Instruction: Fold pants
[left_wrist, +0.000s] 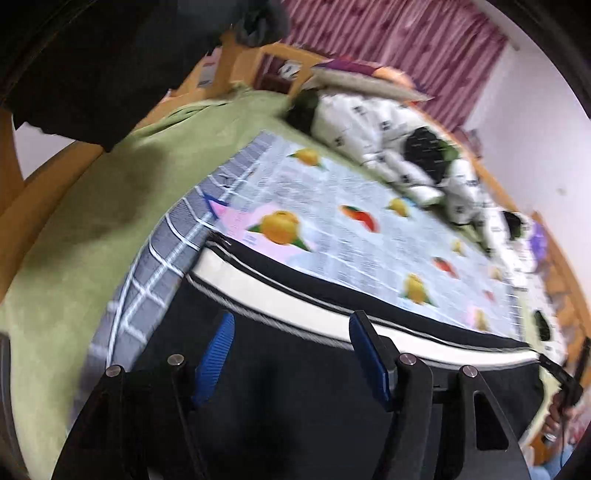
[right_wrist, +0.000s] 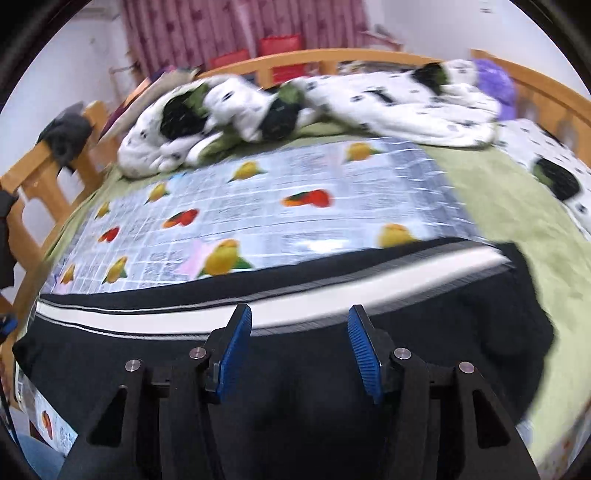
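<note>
1. The pants (right_wrist: 295, 369) lay flat on the fruit-print mat (right_wrist: 295, 206) on the bed, white stripe (right_wrist: 147, 319) facing away from me.
2. My left gripper (left_wrist: 291, 350) and right gripper (right_wrist: 299, 349) both hung over the dark cloth, jaws apart, holding nothing.
3. I judged one fold down; next I should pinch matching corners evenly.

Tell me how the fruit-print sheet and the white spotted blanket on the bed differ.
The fruit-print sheet lies flat and spread out; the white spotted blanket is bunched in a heap. The sheet is pale blue with yellow and red fruit; the blanket is white with small dark marks. The sheet borders the black pants; the blanket lies by the wooden rail. Both rest on the bed.
</note>
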